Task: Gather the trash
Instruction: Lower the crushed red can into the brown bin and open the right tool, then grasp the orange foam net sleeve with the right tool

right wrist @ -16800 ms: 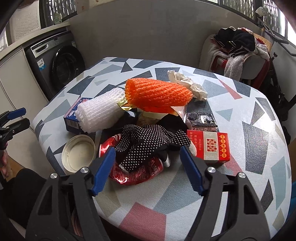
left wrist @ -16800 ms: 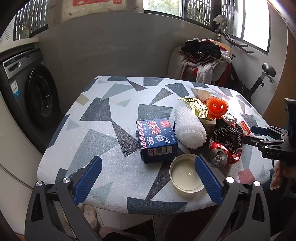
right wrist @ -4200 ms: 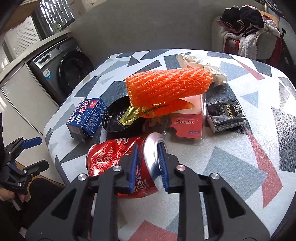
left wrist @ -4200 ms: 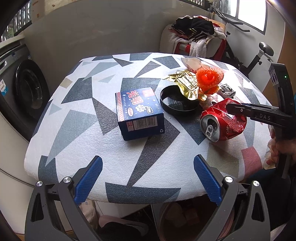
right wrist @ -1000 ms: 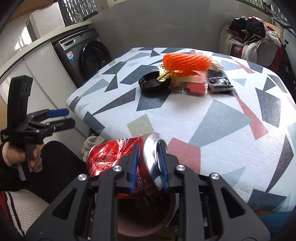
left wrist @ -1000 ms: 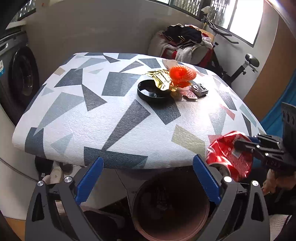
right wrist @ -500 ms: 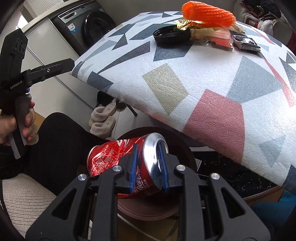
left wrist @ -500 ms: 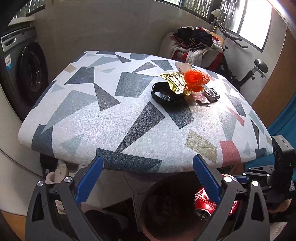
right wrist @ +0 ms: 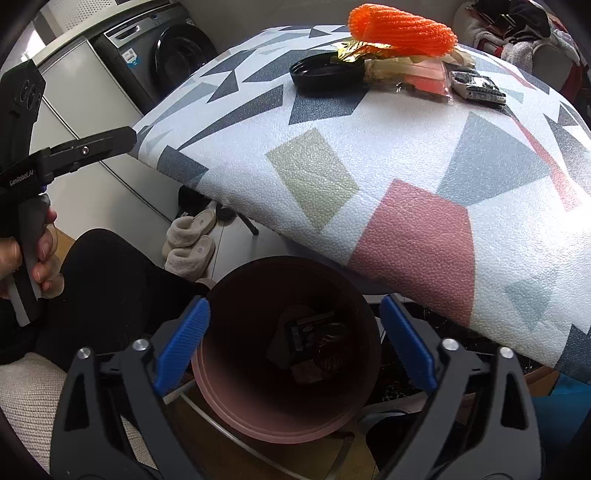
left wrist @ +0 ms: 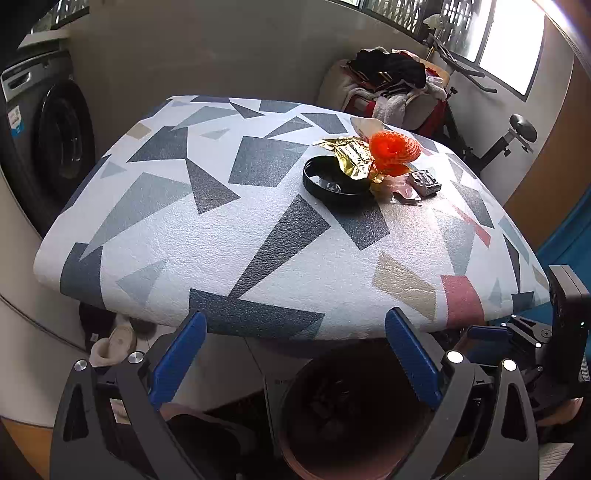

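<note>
While the right claw (right wrist: 291, 343) is opening, empty, over the bin (right wrist: 236, 410), the wide, empty left claw (left wrist: 295, 354) risks clipping the surface (left wrist: 229, 236) edge when lifting.

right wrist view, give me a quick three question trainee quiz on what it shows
1. True or false: the right gripper holds a can.
2. What lies directly below its jaws? A) slippers B) bin C) black lid
3. What colour is the foam net on the table?

Key:
1. False. The jaws are opening with nothing between them.
2. B, the bin, with trash already inside.
3. Orange.
</note>
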A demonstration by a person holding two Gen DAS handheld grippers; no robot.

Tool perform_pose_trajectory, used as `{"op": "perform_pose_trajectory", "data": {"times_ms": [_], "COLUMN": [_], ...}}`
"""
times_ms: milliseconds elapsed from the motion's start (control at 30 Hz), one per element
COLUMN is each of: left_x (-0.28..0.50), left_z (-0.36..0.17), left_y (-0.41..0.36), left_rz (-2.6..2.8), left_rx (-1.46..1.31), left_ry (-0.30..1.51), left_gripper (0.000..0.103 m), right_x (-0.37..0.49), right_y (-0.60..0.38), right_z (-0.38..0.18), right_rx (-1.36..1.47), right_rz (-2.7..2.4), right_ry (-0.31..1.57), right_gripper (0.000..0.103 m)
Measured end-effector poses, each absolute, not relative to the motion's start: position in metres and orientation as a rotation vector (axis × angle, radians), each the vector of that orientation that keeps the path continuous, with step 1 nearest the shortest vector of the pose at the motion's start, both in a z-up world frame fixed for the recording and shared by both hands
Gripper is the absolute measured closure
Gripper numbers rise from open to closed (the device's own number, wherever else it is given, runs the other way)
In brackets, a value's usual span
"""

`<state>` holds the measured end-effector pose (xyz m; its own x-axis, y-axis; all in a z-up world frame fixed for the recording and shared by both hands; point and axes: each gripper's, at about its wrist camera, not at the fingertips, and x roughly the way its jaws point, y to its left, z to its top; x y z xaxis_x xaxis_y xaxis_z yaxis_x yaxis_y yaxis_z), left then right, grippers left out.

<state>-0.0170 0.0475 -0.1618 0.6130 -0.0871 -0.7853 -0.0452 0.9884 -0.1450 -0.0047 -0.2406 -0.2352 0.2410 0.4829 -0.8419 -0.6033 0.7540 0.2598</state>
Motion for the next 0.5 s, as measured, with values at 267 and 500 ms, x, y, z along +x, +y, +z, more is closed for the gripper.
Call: {"op": "perform_pose_trajectory", "data": {"times_ms": [267,500], "left_x": [-0.015,-0.009], "left_z": [-0.165,-0.166], "left_y": [0.047,0.053], "left_rz": [-0.024,-0.014], "left_rx": [-0.156,-0.162], "left_ry": [0.919,0.921], "left_gripper": [0.008,0.008], "right_x": [0.015,0.044], "right_y": [-0.26,-0.277], "right_z": [-0.222,-0.209], "right_rx": [-0.125,-0.089], "right_rz": [0.624,0.485], "right_ry": [1.032,0.981], "right_gripper": [0.006,0.006]}}
